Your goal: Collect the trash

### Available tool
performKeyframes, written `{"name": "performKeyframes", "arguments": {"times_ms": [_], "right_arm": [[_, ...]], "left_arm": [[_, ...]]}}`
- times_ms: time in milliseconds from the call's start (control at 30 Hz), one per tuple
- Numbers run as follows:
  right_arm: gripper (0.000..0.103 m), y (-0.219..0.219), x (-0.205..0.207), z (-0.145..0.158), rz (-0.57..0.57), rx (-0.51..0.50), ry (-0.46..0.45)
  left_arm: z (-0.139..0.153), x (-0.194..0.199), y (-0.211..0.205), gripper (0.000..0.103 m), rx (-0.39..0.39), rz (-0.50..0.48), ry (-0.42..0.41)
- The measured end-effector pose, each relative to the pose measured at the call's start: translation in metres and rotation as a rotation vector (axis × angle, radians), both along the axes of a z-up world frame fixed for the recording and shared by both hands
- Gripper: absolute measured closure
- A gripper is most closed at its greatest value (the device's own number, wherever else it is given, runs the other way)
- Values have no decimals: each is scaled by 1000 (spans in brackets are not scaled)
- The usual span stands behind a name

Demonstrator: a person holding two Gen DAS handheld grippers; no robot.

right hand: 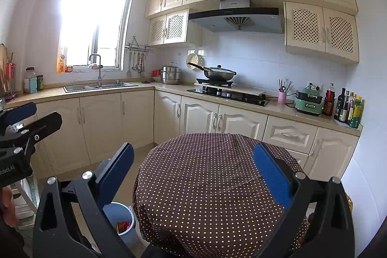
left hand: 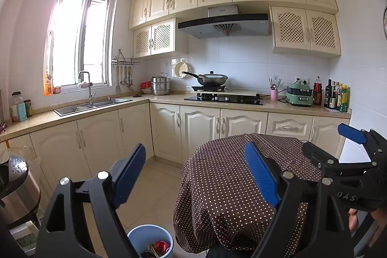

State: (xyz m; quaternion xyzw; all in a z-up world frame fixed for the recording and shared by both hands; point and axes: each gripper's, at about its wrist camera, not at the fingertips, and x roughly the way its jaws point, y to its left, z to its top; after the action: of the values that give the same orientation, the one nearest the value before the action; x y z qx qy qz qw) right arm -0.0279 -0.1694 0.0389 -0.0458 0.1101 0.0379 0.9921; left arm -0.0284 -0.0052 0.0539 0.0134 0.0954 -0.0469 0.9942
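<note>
A light blue trash bin (left hand: 151, 239) stands on the floor left of a round table (left hand: 229, 185) with a brown dotted cloth. It holds red and dark wrappers (left hand: 161, 246). The bin also shows in the right wrist view (right hand: 121, 221), with red trash (right hand: 123, 225) inside. My left gripper (left hand: 196, 173) is open and empty, held above the table's left edge. My right gripper (right hand: 193, 180) is open and empty above the tabletop (right hand: 205, 173). The right gripper also shows in the left wrist view (left hand: 326, 146), and the left gripper appears at the left edge of the right wrist view (right hand: 26, 117).
An L-shaped counter (left hand: 145, 99) runs along the walls with a sink (left hand: 92, 105), a stove with a wok (left hand: 212, 79), a steel pot (left hand: 160, 86), a green appliance (left hand: 300, 94) and bottles (left hand: 336, 96). A rice cooker (left hand: 17, 187) stands at left. Tiled floor (left hand: 154, 185) lies between cabinets and table.
</note>
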Motion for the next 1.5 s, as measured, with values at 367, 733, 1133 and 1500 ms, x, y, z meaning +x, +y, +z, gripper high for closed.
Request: {"name": "performKeyframes", "arguments": {"times_ms": [367,733,1133,1500], "right_arm": [[7,1,-4,-3,-7,-1,4],[7,1,-4,-3,-7,-1,5],[7,-1,-4,-4,-10,-2,10],[7,1,-3,-3,-10,-4,11]], "left_arm": [[-4,1,1,21,-2,-8,5],[-5,0,0,21,-1,-9,6],[-7,1,-1,21,2,-15,13],[-8,2,-3,21,4,-14,16]]}}
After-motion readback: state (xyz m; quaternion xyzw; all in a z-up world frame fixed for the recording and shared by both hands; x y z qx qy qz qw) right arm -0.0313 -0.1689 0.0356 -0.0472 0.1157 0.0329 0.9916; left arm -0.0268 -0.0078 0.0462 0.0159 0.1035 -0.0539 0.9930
